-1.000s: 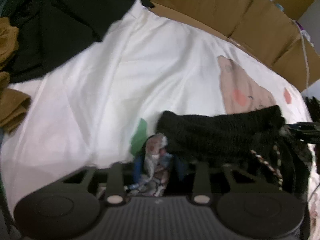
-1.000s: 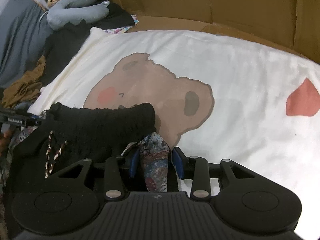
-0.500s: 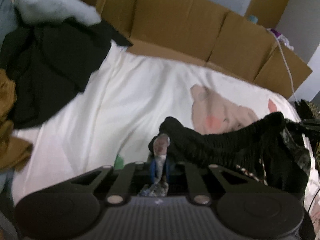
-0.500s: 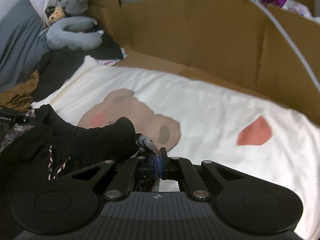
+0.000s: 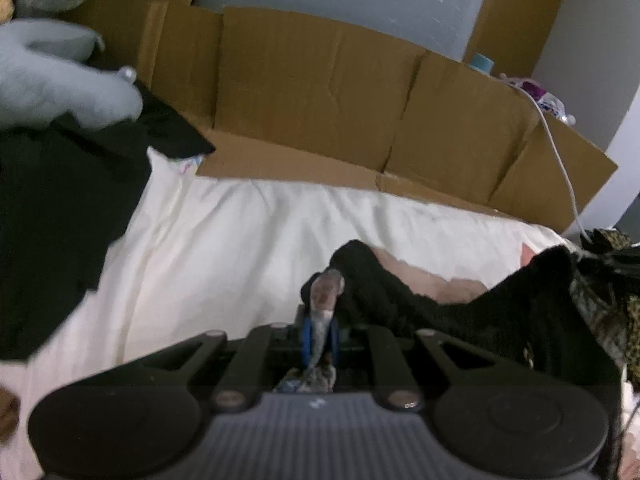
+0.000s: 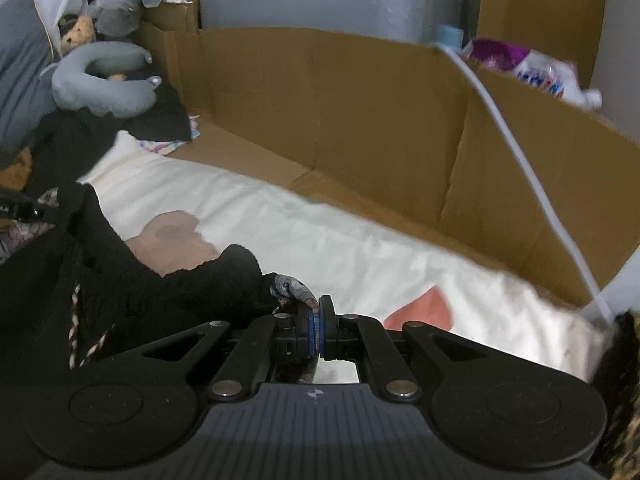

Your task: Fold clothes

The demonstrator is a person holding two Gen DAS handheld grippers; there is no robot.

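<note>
Over the bed: both tools hold one garment up off the cream sheet (image 5: 224, 248).
Left tool (image 5: 320, 334): clenched on a patterned corner of the black garment (image 5: 424, 304); the cloth is pinched between its blue pads and bunches out past the tips.
Right tool (image 6: 319, 332): pads pressed together on the opposite patterned corner, with a nub of printed fabric sticking out to the left of the tips.
Black garment, right view (image 6: 132, 284): its knitted black band sags between the two grips, and a braided cord (image 6: 74, 332) hangs at the lower left.
Sheet: it carries a brown bear print (image 6: 172, 240) and a red-orange patch (image 6: 424, 308), both partly hidden by the garment.
Behind the bed: a cardboard wall (image 6: 360, 120) runs along the far edge, with a white cable (image 6: 520, 152) draped over it.
Far left: a grey plush toy (image 6: 100, 80) rests on a pile of dark clothes (image 5: 60, 184).
</note>
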